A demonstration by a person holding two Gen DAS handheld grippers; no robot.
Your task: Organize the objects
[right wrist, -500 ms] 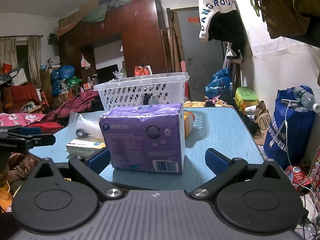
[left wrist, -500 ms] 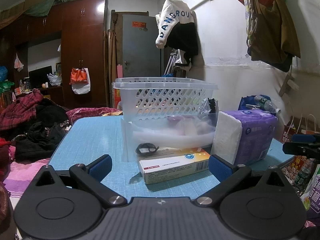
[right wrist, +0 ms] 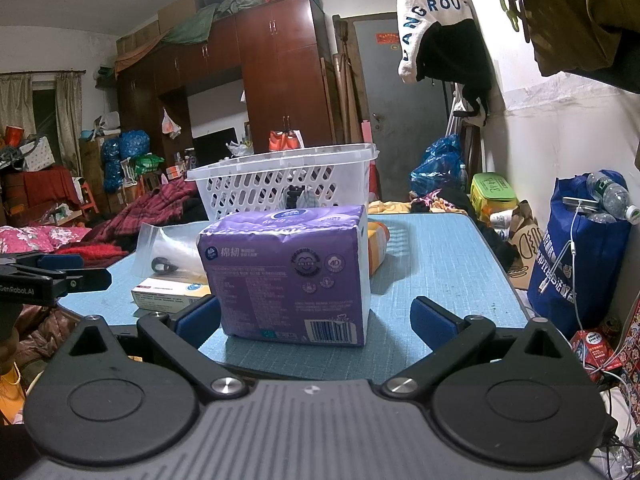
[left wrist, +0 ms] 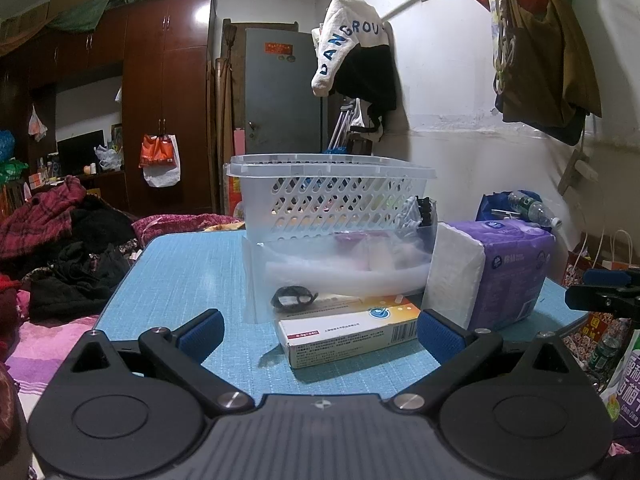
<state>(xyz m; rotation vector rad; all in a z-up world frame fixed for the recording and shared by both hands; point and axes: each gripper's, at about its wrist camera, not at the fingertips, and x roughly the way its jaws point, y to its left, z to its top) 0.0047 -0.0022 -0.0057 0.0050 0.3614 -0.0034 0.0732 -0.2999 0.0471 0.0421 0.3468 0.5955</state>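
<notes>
A white lattice basket (left wrist: pixel 328 196) stands at the back of the blue table (left wrist: pixel 188 264). In front of it lie a clear zip bag (left wrist: pixel 340 268) with a black item, a white and orange medicine box (left wrist: pixel 352 332) and a purple tissue pack (left wrist: pixel 504 272). My left gripper (left wrist: pixel 320 338) is open and empty, just short of the medicine box. My right gripper (right wrist: pixel 316 320) is open and empty, its jaws either side of the near end of the tissue pack (right wrist: pixel 292 272). The basket (right wrist: pixel 288 184) and the medicine box (right wrist: pixel 168 290) also show in the right wrist view.
An orange packet (right wrist: pixel 378 244) lies behind the tissue pack. Clothes are piled on a bed (left wrist: pixel 60 248) to the left. A blue bag with bottles (right wrist: pixel 584 248) stands on the floor to the right. Jackets hang on the wall (left wrist: pixel 356 60).
Both grippers have moved slightly forward toward the objects. Nothing on the table has moved.
</notes>
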